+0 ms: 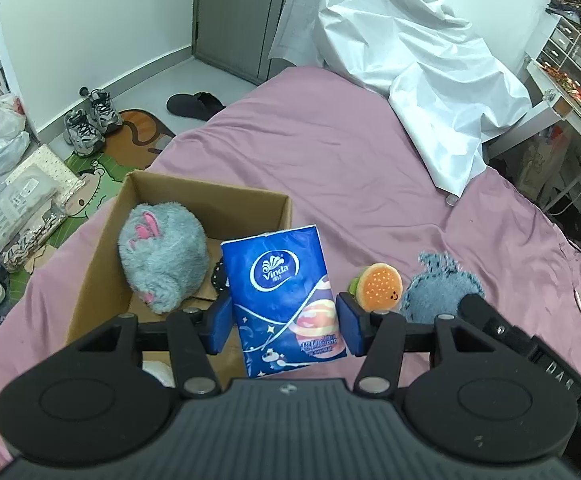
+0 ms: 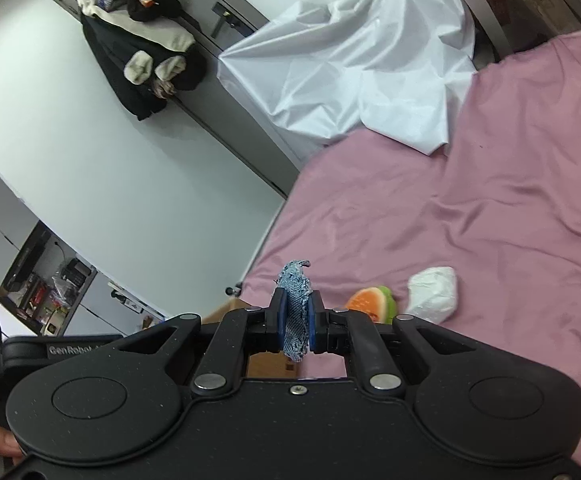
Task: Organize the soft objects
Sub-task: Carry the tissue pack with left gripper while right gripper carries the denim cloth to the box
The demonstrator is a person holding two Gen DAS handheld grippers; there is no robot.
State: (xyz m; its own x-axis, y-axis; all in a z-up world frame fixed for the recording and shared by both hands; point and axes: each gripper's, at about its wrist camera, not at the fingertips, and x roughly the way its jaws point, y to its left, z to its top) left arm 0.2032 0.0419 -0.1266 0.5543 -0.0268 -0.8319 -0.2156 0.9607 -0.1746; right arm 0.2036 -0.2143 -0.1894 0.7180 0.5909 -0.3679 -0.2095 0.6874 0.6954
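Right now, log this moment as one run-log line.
left gripper: shut on tissue pack | right gripper: shut on denim cloth | cardboard box: holds grey plush | burger plush: on bed

Between the left tool's (image 1: 284, 326) blue, rubbery-looking pads sits a tissue pack (image 1: 284, 300) in glossy printed plastic film, faintly crinkled. Ahead and to the tool's left, the box (image 1: 246, 204) is plain matt brown cardboard, holding a grey plush toy (image 1: 162, 256) of long shaggy pile with pink fabric patches. To the tool's right lie a burger toy (image 1: 378, 286) of short soft plush and a blue-grey cloth (image 1: 440, 286), fuzzy and frayed. The right tool (image 2: 296, 320), matt black plastic with bright metal rivets, pinches that frayed woven fabric. The bed sheet (image 1: 330, 152) is smooth pink cloth with a slight sheen; the white cover (image 1: 422, 60) looks crisp and creased.
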